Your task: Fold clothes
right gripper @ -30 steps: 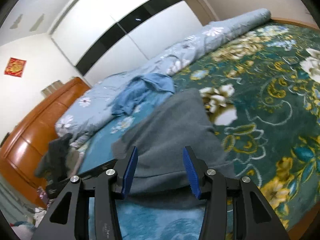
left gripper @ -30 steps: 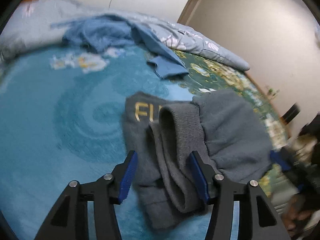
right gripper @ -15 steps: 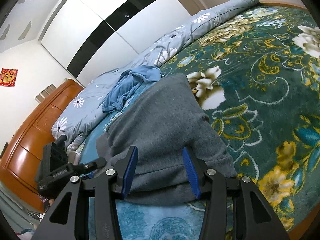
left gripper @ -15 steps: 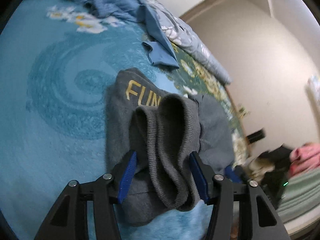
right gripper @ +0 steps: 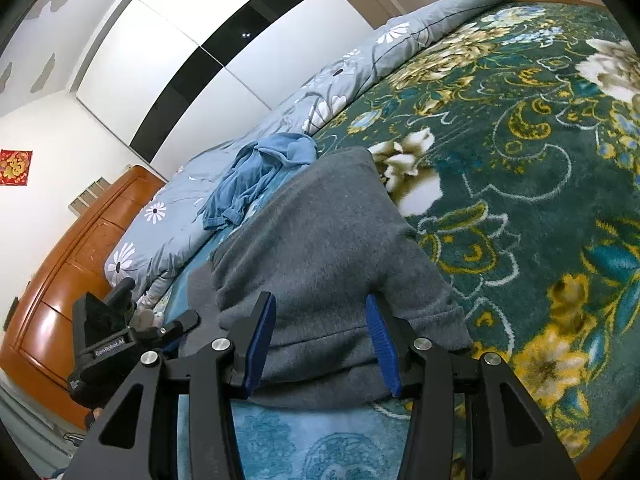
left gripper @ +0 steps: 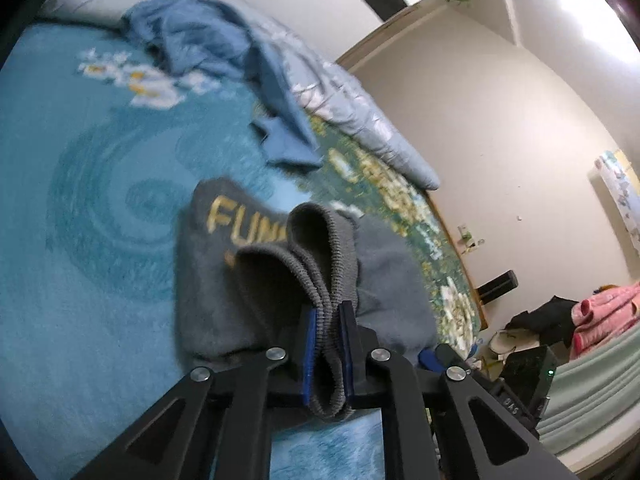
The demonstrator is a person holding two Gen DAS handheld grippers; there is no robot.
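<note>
Looking through the left wrist camera, I see my left gripper (left gripper: 328,340) with its jaws closing, the blue pads (left gripper: 307,350) already pressing on the ribbed cuff (left gripper: 324,280) of the grey sweatshirt (left gripper: 216,280). The cuff runs up from between the pads in a doubled fold and arches over the garment's body. The sweatshirt lies on the teal blanket (left gripper: 80,240) near my end of the bed, its yellow lettering (left gripper: 240,224) partly covered by the raised sleeve. Farther back a crumpled blue garment (left gripper: 208,44) sits at the edge of a pale floral quilt (left gripper: 352,120). This view is a little blurred.

Through the right wrist camera, my right gripper (right gripper: 320,340) hovers just over the near edge of the same grey sweatshirt (right gripper: 320,240), fingers apart with nothing pinched between them; I cannot tell whether the tips touch the cloth. The folded grey bulk spreads away from me across the green floral blanket (right gripper: 540,160). At the lower left I see the left gripper (right gripper: 176,330), and beyond it a wooden headboard (right gripper: 68,280). The blue garment (right gripper: 256,176) rests against the quilt (right gripper: 360,64) behind.
</note>
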